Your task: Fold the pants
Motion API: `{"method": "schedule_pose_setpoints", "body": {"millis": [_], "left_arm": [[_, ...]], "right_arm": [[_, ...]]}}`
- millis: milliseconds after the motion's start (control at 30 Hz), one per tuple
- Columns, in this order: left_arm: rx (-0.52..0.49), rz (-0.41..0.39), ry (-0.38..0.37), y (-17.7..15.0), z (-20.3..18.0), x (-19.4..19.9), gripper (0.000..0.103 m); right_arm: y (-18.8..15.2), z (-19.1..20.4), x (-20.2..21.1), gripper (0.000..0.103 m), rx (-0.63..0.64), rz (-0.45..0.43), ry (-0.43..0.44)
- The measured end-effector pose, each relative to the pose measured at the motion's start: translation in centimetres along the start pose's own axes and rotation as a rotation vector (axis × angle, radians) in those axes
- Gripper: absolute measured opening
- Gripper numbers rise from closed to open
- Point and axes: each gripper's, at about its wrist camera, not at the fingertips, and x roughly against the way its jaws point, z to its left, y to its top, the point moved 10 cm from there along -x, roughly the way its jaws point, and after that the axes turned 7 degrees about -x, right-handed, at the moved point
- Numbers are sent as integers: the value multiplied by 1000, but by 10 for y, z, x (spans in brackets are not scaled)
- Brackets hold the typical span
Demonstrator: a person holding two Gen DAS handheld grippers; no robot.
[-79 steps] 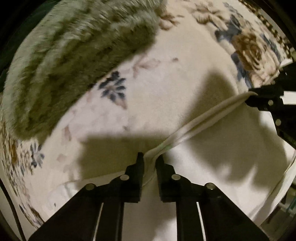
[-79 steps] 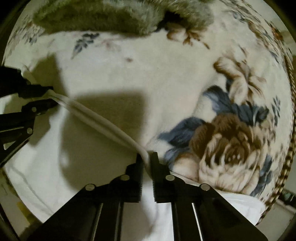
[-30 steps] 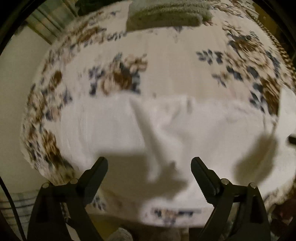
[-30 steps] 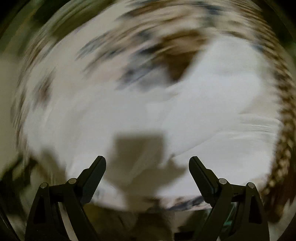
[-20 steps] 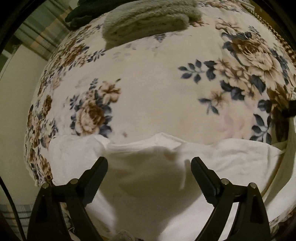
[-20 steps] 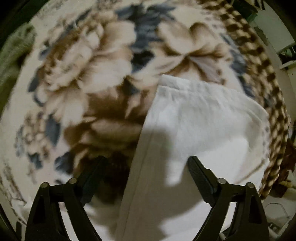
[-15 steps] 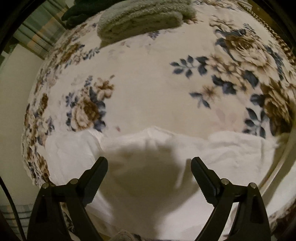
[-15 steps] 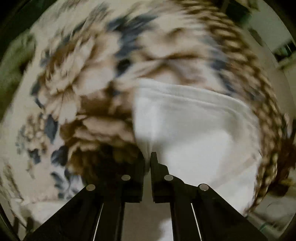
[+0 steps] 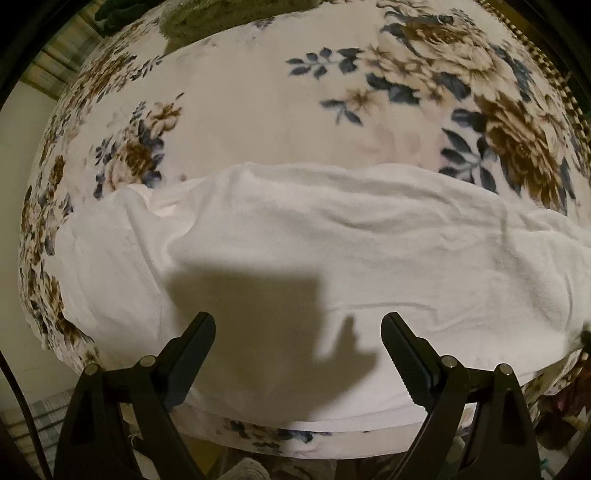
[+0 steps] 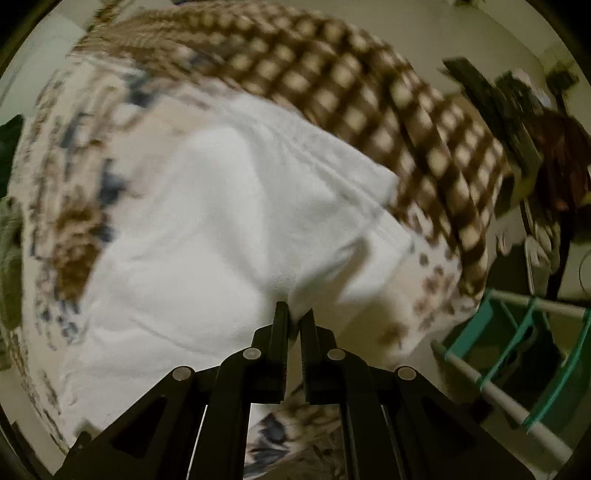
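The white pants [image 9: 332,251] lie folded lengthwise across the near part of a floral blanket [image 9: 258,103], running left to right. My left gripper [image 9: 298,332] is open and empty, hovering above the pants' near edge. In the right wrist view my right gripper [image 10: 295,317] is shut on the near edge of the white pants [image 10: 207,236] at their end, and the cloth is pulled up into a small peak at the fingertips. That view is blurred by motion.
A folded grey-green fuzzy blanket [image 9: 221,14] lies at the far edge of the bed. A brown checkered border [image 10: 369,96] runs along the bed's edge. A teal and white rack [image 10: 517,369] stands beside the bed at the right.
Both grippers let go of the pants' fold and opened. The left one drew back and stays open. The right one moved to the pants' end and shut on the cloth.
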Motion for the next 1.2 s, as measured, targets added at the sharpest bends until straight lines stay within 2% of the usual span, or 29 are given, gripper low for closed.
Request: {"method": "schedule_pose_setpoints", "body": {"millis": [67, 133, 167, 233, 300, 400, 467, 567, 667, 767, 867, 967, 1000, 1033, 1067, 1100, 1133, 1200], "left_arm": [[12, 4, -5, -4, 4, 0, 92], [31, 10, -10, -9, 11, 1, 92], [46, 9, -17, -11, 17, 2, 92], [90, -4, -30, -17, 33, 8, 92], [132, -21, -35, -24, 52, 12, 92], [207, -29, -20, -44, 94, 11, 92], [266, -20, -10, -60, 126, 6, 92], [372, 15, -8, -87, 182, -9, 92], [483, 52, -16, -111, 238, -30, 92], [614, 62, -56, -127, 287, -50, 92], [695, 74, -108, -133, 314, -71, 92], [758, 74, -186, -133, 327, -91, 89], [782, 66, -217, -133, 330, -98, 80], [801, 46, -250, -131, 331, -101, 60], [815, 25, -294, -128, 330, -103, 50], [824, 0, -332, -124, 326, -103, 27], [814, -17, -326, -122, 324, -102, 17], [744, -76, -261, -120, 322, -86, 9]], "right_arm": [[2, -4, -13, 11, 5, 40, -21], [-4, -6, -22, 24, 7, 100, -58], [-1, -7, -25, 26, 1, 116, -50], [-9, 10, -9, 40, -7, 107, 17], [-18, 29, 5, 47, 32, 96, 61], [-72, 81, 20, 48, 102, 163, 151], [-123, 120, 14, 48, 128, 259, 194], [-188, 148, -15, 48, 123, 373, 230], [-239, 165, -40, 48, 95, 416, 249], [-261, 177, -66, 48, 35, 407, 249], [-283, 183, -86, 48, -74, 420, 253], [-296, 194, -88, 44, -118, 380, 272], [-300, 202, -86, 39, -118, 351, 274], [-304, 204, -86, 28, -117, 336, 273], [-307, 208, -84, 21, -121, 311, 261], [-309, 212, -82, 17, -130, 303, 262], [-312, 216, -79, 10, -137, 293, 270], [-312, 226, -75, 8, -105, 271, 254]]}}
